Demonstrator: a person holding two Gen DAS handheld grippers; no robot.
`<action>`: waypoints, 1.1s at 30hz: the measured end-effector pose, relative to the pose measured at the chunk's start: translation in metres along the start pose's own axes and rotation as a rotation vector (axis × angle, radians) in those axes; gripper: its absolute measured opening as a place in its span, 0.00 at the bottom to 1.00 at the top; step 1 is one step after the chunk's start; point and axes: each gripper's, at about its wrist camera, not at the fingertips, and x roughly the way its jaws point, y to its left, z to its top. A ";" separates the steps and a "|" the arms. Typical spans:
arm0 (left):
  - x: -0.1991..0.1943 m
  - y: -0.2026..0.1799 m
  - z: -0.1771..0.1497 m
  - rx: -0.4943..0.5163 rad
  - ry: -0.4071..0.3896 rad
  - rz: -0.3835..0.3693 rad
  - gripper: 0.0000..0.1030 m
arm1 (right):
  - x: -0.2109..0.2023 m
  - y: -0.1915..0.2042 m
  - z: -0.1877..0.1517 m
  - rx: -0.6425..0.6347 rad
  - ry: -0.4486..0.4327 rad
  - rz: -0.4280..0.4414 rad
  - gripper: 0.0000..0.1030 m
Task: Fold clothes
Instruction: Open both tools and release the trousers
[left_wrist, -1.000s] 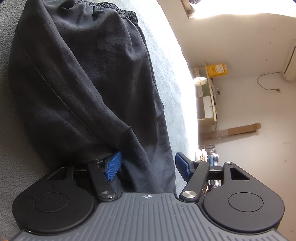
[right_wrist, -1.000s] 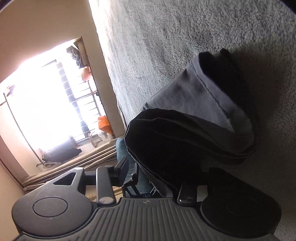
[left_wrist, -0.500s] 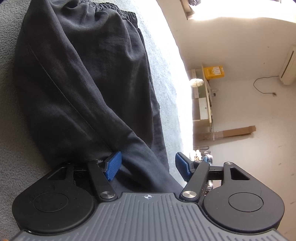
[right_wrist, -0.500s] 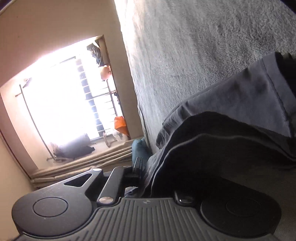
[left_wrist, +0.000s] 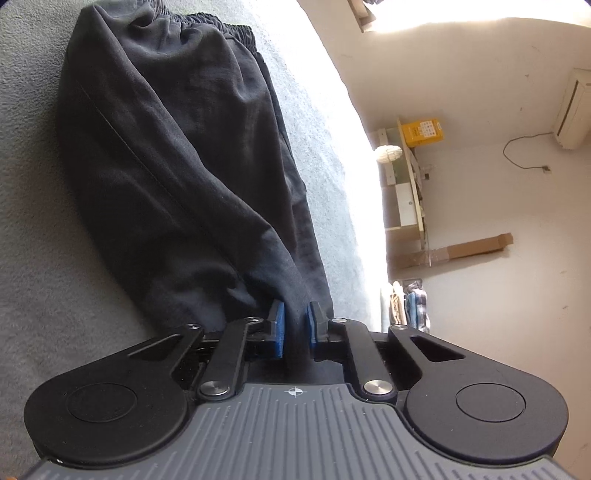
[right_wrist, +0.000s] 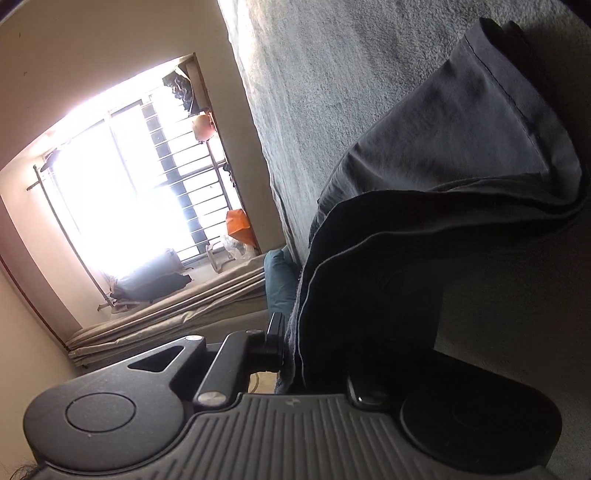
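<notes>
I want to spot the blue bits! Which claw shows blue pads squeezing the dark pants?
The left claw: its blue pads pinch the dark pants. The right claw grips the same pants, but its one visible finger looks black.

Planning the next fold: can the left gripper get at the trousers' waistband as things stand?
Probably not right away: the left gripper is shut on the trousers at the near end. The waistband lies uncovered at the far end, so it would have to let go first.

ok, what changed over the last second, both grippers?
The left gripper went from open around a fold of the dark trousers to shut on it. The right gripper, with cloth draped over it throughout, now has the trousers between its jaws; one finger is hidden. The trousers still lie on the grey blanket.
</notes>
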 end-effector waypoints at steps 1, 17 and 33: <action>-0.007 -0.003 -0.003 0.007 0.009 0.001 0.06 | 0.001 0.000 -0.005 -0.001 0.013 -0.003 0.10; -0.060 0.023 -0.065 0.075 0.142 0.125 0.45 | -0.005 -0.052 -0.058 0.095 0.128 -0.270 0.10; -0.062 0.037 -0.078 0.126 0.114 0.150 0.53 | 0.017 0.008 -0.093 -0.628 0.095 -1.035 0.46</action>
